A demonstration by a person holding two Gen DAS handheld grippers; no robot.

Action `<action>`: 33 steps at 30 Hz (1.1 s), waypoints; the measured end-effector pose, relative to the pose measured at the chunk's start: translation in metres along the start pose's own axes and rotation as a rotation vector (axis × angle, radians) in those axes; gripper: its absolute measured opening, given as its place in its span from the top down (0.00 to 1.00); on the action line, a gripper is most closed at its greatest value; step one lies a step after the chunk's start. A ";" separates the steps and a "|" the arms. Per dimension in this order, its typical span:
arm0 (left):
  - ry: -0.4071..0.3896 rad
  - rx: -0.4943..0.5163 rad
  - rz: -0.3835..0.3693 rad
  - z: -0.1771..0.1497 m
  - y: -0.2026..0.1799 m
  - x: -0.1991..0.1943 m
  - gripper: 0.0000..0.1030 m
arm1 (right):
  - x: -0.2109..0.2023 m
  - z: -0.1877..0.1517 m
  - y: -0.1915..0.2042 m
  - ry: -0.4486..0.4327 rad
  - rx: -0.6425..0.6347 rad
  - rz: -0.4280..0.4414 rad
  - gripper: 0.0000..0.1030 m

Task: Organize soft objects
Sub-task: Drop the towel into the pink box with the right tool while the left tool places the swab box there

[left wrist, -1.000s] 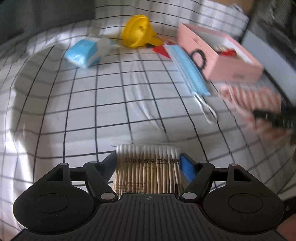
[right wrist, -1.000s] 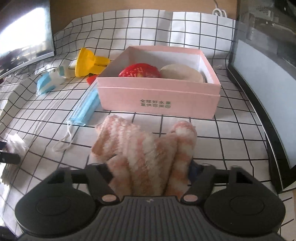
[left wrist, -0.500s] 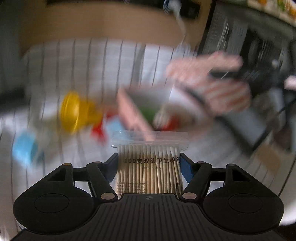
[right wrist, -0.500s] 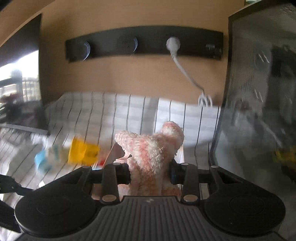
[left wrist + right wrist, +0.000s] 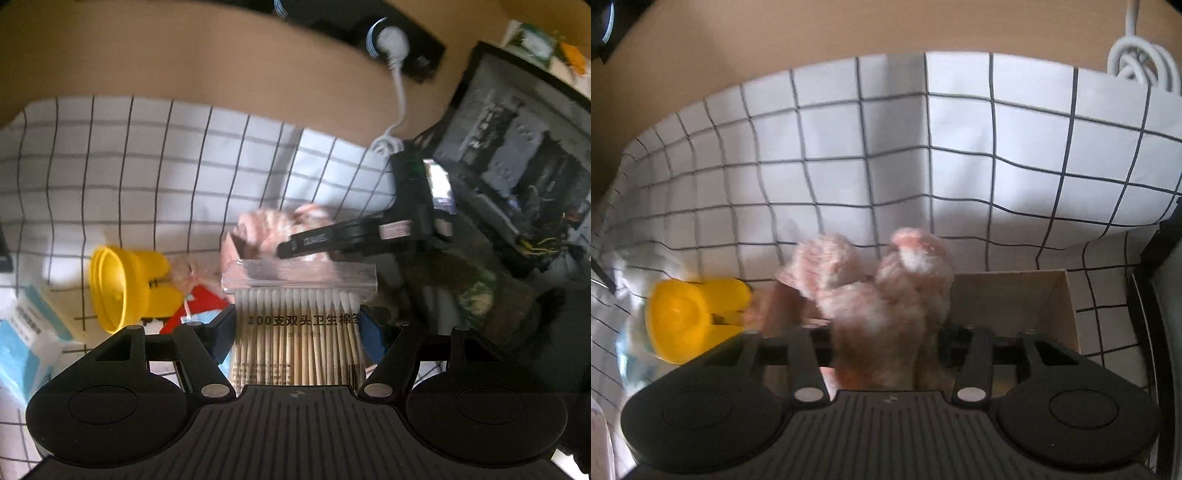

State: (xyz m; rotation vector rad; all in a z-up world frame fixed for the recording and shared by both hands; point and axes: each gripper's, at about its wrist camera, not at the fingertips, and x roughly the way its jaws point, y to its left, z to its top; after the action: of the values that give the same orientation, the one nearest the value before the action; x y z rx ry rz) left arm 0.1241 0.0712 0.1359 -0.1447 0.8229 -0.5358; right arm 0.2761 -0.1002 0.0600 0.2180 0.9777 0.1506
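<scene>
My left gripper (image 5: 298, 322) is shut on a clear pack of cotton swabs (image 5: 295, 343), held in the air just short of the pink box (image 5: 232, 254). In the right wrist view my right gripper (image 5: 884, 343) has a fluffy pink-and-white cloth (image 5: 875, 295) between its pads, and its jaws are opening. The cloth hangs over the box's open inside (image 5: 1015, 295). The left wrist view shows that gripper's dark finger (image 5: 317, 240) lying across the cloth (image 5: 266, 229) above the box.
A yellow funnel (image 5: 118, 288) lies left of the box on the checked tablecloth (image 5: 960, 147), with a red packet (image 5: 199, 306) and a blue-and-white tissue pack (image 5: 26, 332) nearby. A dark computer case (image 5: 517, 155) stands at the right. A coiled white cable (image 5: 1141, 62) lies at the back.
Both grippers rose off the table and swung toward the pink box. The right one carried the cloth from in front of the box to above its inside. The left keeps hold of the swab pack.
</scene>
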 end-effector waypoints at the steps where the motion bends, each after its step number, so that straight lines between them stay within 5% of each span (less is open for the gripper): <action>1: 0.008 -0.011 -0.008 0.002 0.002 0.008 0.29 | 0.001 -0.002 -0.003 -0.004 -0.002 -0.007 0.42; 3: 0.019 -0.034 -0.026 0.006 0.005 0.022 0.29 | -0.012 -0.008 -0.009 -0.029 0.022 -0.003 0.42; 7: -0.008 -0.061 -0.064 0.028 0.000 0.057 0.29 | -0.083 -0.036 -0.016 -0.218 0.013 -0.010 0.34; 11: -0.052 -0.048 -0.043 0.053 -0.013 0.103 0.28 | -0.137 -0.062 -0.016 -0.378 -0.008 -0.147 0.34; 16: 0.155 -0.093 0.077 0.047 -0.014 0.165 0.22 | -0.163 -0.079 -0.013 -0.416 -0.038 -0.218 0.34; 23: 0.128 -0.019 0.123 0.045 -0.023 0.162 0.20 | -0.166 -0.090 -0.022 -0.379 -0.024 -0.226 0.34; 29: 0.068 0.055 0.133 0.041 -0.036 0.119 0.24 | -0.173 -0.103 -0.012 -0.377 -0.053 -0.211 0.34; 33: 0.015 0.019 0.101 0.030 -0.026 0.077 0.25 | -0.173 -0.115 0.002 -0.366 -0.091 -0.213 0.34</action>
State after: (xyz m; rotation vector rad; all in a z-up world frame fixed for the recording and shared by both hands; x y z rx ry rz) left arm 0.1786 0.0077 0.1145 -0.0815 0.8348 -0.4503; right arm 0.0851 -0.1241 0.1375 0.0530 0.6229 -0.0404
